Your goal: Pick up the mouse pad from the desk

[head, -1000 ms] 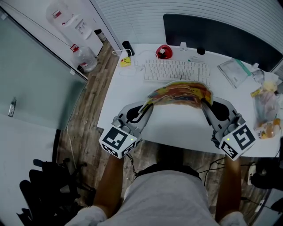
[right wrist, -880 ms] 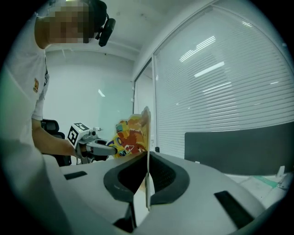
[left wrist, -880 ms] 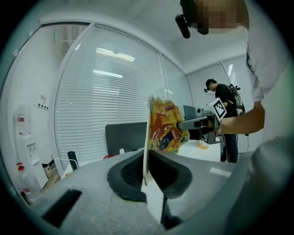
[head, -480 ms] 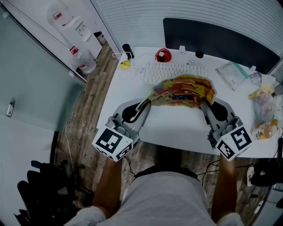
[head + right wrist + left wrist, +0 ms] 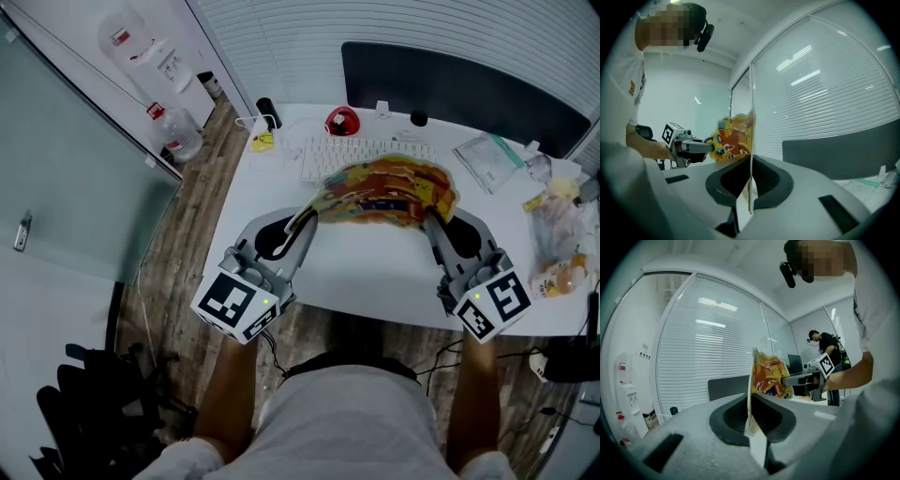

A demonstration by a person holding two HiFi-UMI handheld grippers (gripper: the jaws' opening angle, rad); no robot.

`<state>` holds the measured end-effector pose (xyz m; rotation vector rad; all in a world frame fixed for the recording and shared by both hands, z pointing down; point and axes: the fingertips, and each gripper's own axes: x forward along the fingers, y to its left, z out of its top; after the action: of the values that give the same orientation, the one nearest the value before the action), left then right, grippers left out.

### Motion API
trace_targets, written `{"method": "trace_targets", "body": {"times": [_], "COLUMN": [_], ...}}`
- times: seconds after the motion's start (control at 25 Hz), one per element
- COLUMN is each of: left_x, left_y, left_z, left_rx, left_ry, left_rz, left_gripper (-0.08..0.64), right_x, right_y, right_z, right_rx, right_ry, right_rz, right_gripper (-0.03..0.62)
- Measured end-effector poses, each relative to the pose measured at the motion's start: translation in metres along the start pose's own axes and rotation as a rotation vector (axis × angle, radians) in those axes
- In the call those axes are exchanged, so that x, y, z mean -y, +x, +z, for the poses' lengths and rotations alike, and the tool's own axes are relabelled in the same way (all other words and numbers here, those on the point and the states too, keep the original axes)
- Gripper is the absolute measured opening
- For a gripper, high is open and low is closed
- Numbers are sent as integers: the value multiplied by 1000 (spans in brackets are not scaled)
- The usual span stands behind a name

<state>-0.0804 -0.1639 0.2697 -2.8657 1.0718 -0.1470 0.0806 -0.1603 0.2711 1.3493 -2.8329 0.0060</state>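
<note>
The mouse pad [image 5: 386, 192], thin and printed in bright yellow, orange and red, hangs above the white desk [image 5: 375, 267] in front of the keyboard. My left gripper [image 5: 309, 214] is shut on its left edge and my right gripper [image 5: 429, 216] is shut on its right edge. Between them the pad bows upward. In the left gripper view the pad [image 5: 766, 376] runs edge-on out of the closed jaws, with the right gripper [image 5: 794, 379] at its far end. In the right gripper view the pad [image 5: 736, 138] stands the same way, reaching to the left gripper [image 5: 711, 146].
A white keyboard [image 5: 328, 155] lies behind the pad, with a red object [image 5: 343, 121] and a dark monitor [image 5: 459, 89] further back. Plastic bags [image 5: 553, 230] clutter the desk's right end. A water dispenser [image 5: 155, 61] stands on the floor at left.
Both grippers have lifted the pad higher off the desk, the left side rising more. The pad now covers more of the keyboard in the head view.
</note>
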Motion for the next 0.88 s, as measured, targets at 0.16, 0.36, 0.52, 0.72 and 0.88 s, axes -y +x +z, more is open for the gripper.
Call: {"method": "trace_targets", "body": {"times": [0.16, 0.36, 0.52, 0.72, 0.88], "left_x": [2, 4, 4, 3, 2], "left_y": [3, 4, 3, 0, -3], "left_z": [0, -1, -2, -2, -3], "left_rx": [-3, -10, -13, -14, -16], "left_ry": [3, 3, 2, 1, 1], "left_rz": [-1, -1, 2, 9, 14], "left_gripper": [23, 23, 23, 23, 23], "right_x": [2, 4, 3, 0, -2], "right_y": [-2, -3, -3, -1, 1], "right_z": [-1, -2, -4, -5, -5], "right_rx": [0, -6, -10, -13, -15], "right_ry": [-2, -1, 2, 8, 9], "right_rz": [-2, -3, 0, 9, 14], "right_gripper": [18, 18, 18, 18, 18]}}
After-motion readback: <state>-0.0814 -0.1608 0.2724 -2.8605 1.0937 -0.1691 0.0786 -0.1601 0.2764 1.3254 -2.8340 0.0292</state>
